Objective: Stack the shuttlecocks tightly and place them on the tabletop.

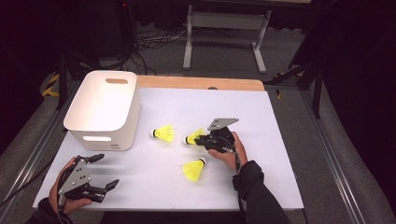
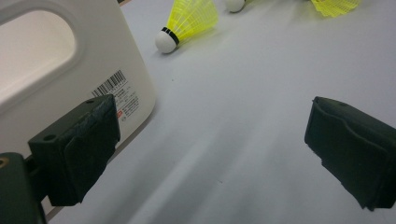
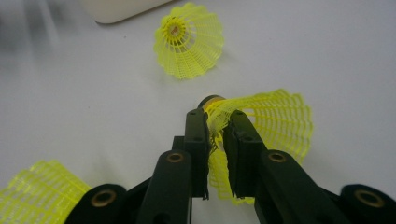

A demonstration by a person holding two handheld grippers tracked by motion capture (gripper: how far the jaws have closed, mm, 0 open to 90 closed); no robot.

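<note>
So the left hand-held gripper (image 1: pixel 103 171) is sitting nearest, just in front of the white bin (image 1: pixel 103 109) with its jaws spread wide and nothing in them, probably just waiting its turn. A loose shuttlecock (image 1: pixel 194 169) is lying further right of the bin. Beyond it, the right hand-held gripper (image 3: pixel 216 135) is pinching the mesh skirt of another shuttlecock (image 3: pixel 275 123), jaws nearly together since the skirt is so thin. A third shuttlecock (image 1: pixel 164 133) is lying closest to the bin, on the white bench (image 1: pixel 261 121).
</note>
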